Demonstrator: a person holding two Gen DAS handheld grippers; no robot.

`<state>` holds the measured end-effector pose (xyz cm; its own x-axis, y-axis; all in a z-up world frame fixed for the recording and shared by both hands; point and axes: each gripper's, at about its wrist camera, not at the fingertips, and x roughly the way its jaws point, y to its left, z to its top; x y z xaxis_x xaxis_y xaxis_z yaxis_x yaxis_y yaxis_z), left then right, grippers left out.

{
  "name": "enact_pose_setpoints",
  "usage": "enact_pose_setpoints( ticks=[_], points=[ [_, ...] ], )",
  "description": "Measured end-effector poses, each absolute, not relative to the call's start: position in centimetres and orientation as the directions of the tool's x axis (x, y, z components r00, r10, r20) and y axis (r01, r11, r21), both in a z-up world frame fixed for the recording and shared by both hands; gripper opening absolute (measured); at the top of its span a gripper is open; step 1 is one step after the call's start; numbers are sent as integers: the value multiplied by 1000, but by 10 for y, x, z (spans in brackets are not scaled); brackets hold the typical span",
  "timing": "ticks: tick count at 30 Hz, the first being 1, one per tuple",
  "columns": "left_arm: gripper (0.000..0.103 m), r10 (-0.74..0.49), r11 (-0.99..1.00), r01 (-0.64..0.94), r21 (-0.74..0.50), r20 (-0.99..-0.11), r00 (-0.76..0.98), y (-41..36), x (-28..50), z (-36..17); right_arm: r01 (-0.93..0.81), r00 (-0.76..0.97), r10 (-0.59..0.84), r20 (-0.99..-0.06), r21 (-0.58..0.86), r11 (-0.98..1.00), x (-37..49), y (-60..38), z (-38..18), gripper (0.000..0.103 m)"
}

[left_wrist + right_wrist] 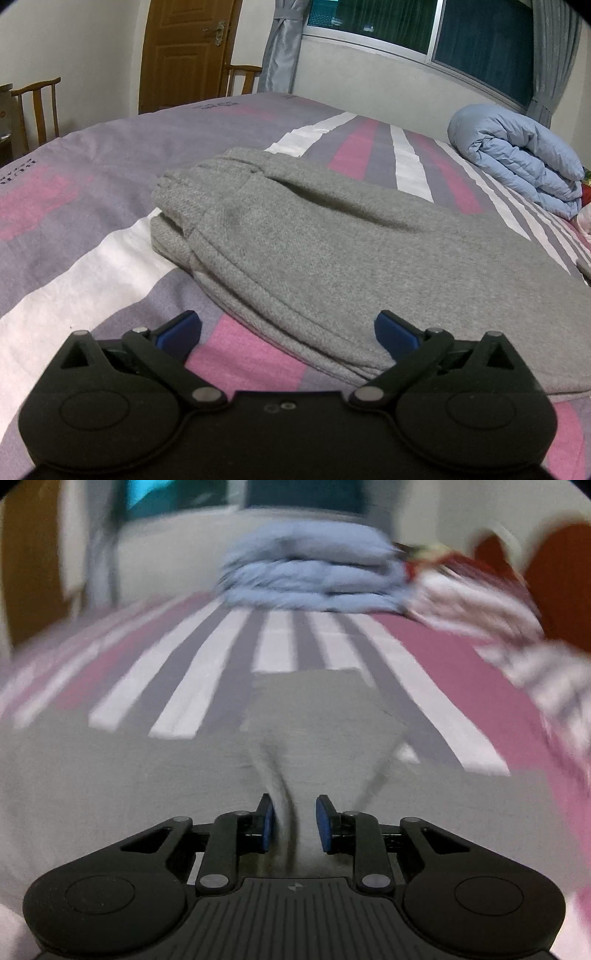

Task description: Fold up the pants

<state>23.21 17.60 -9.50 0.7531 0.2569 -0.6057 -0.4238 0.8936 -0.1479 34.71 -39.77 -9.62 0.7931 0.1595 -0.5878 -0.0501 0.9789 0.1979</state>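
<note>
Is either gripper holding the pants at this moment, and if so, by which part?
The left gripper is open and holds nothing. The right gripper has a raised ridge of the gray pants between its fingers, but blur hides whether both pads press it.

Bedroom in a home. A bed with a striped pink, white and grey-purple cover (92, 229) fills the near ground; a rolled pale blue padded quilt (517, 162) lies at its far right. Beyond: a brown panelled wooden door with a metal handle (184, 51), two wooden chairs (37, 107), grey tied-back curtains (282, 48), and a sliding aluminium-framed window (424, 29).
</note>
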Motion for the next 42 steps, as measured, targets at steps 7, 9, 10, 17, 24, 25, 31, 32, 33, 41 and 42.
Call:
enact_pose_setpoints(
  ticks=[7, 9, 10, 17, 24, 25, 31, 32, 33, 41, 42],
  points=[
    [96, 256, 894, -422, -150, -602, 756, 176, 231, -96, 30, 798, 249, -549, 449, 893, 308, -467, -126, 29],
    [96, 258, 893, -424, -149, -603, 755, 176, 231, -96, -39, 819, 237, -522, 360, 932, 308, -453, -110, 36],
    [96, 258, 893, -424, -149, -603, 755, 176, 231, -96, -65, 823, 225, -522, 306, 950, 312, -444, -103, 40],
    [96, 258, 893, -424, -149, -603, 755, 176, 232, -96, -208, 824, 89, -559, -153, 966, 355, -378, -101, 46],
    [97, 262, 891, -430, -149, -605, 752, 176, 233, -96, -259, 842, 100, -530, -235, 937, 373, -377, -110, 25],
    [97, 261, 891, -429, -150, -604, 753, 176, 233, -96, -223, 841, 104, -531, -165, 961, 371, -390, -103, 15],
    [97, 259, 891, -428, -152, -604, 753, 176, 233, -96, 165, 838, 115, -533, 448, 879, 326, -516, -119, 14],
    [97, 260, 891, -429, -152, -604, 753, 176, 233, -96, 228, 804, 125, -581, 497, 837, 323, -530, -139, 14],
    [97, 260, 891, -429, -152, -604, 753, 176, 233, -96, 227, 800, 151, -581, 526, 820, 320, -537, -150, 14],
    [97, 259, 891, -428, -152, -604, 753, 176, 233, -96, 71, 837, 114, -535, 313, 947, 321, -523, -125, 47],
    [97, 260, 891, -428, -152, -604, 753, 176, 233, -96, 35, 841, 109, -529, 255, 966, 326, -515, -119, 48]
  ],
)
